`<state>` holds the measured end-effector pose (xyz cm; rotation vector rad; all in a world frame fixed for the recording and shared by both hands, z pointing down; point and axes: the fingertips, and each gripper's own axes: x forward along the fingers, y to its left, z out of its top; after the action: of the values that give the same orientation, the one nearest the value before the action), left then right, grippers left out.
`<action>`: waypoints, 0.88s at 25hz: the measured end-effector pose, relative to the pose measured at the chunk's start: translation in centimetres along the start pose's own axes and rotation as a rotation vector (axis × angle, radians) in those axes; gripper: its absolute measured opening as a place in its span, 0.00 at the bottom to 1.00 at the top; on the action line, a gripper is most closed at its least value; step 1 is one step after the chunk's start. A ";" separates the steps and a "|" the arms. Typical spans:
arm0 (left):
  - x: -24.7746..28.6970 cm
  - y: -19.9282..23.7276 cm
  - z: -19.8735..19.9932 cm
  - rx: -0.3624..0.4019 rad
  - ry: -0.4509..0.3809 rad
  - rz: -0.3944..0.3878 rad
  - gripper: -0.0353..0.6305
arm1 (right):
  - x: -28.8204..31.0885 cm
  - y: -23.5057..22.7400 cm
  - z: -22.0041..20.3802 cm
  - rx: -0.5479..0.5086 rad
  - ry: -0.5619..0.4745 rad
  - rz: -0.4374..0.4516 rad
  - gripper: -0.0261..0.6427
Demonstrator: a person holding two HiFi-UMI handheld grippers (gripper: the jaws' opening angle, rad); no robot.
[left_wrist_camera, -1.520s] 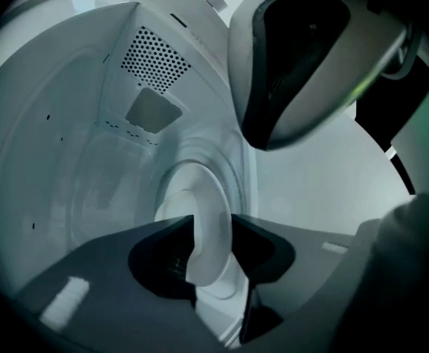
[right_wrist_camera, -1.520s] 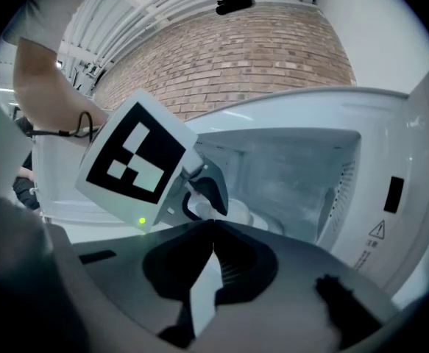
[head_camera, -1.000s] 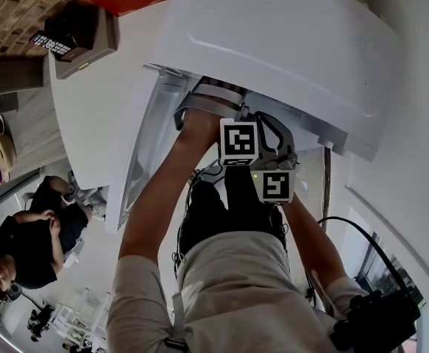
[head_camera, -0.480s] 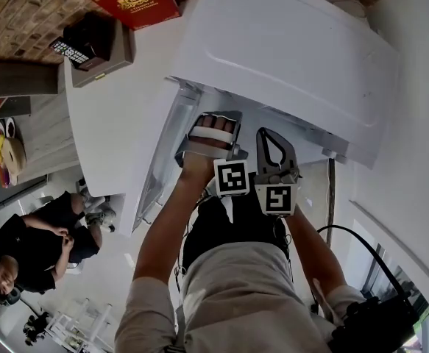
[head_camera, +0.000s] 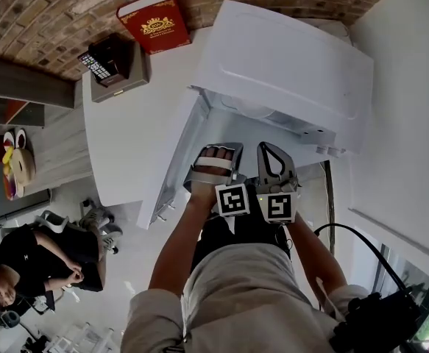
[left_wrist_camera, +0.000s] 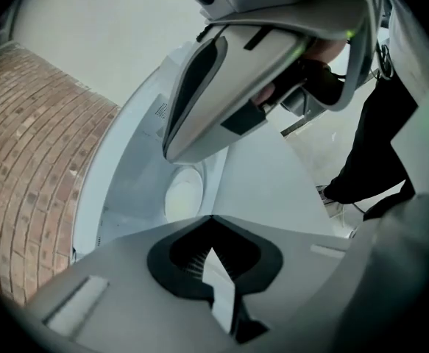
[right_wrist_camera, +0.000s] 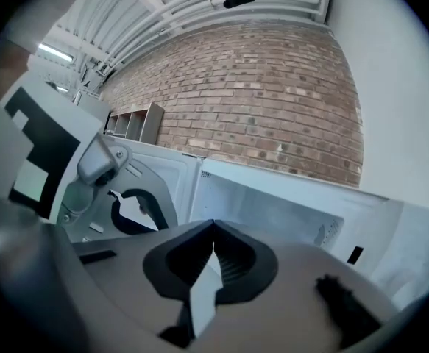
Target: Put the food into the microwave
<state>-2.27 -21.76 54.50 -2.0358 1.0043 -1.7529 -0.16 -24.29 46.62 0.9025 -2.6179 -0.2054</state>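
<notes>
The white microwave (head_camera: 288,57) stands on a white table, its door (head_camera: 177,160) swung open to the left. Inside, a round white dish (left_wrist_camera: 183,193) lies on the cavity floor; what it holds does not show. My left gripper (head_camera: 218,148) hangs just in front of the opening, shut and empty, its jaw tips meeting (left_wrist_camera: 213,219). Beside it on the right, my right gripper (head_camera: 267,148) is also shut on nothing (right_wrist_camera: 213,225). The right gripper (left_wrist_camera: 177,142) crosses the top of the left gripper view. The bare cavity (right_wrist_camera: 273,212) fills the right gripper view.
A red book (head_camera: 154,22) and a dark box with a remote (head_camera: 111,61) sit on the table (head_camera: 126,138) against the brick wall (head_camera: 52,6). A white wall (head_camera: 405,123) closes the right side. A person (head_camera: 30,263) sits at lower left. A black cable (head_camera: 346,230) trails by my right arm.
Both grippers have drawn back out of the microwave's opening toward me and risen a little. The left one was reaching inside; now it hangs outside.
</notes>
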 end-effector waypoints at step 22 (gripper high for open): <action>-8.0 0.6 2.1 0.135 -0.052 0.177 0.06 | -7.1 2.4 5.0 -0.036 -0.083 -0.069 0.05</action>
<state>-0.65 -17.46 47.57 -1.8406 0.9900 -1.6230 1.73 -17.93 40.54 0.9934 -2.6514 -0.3135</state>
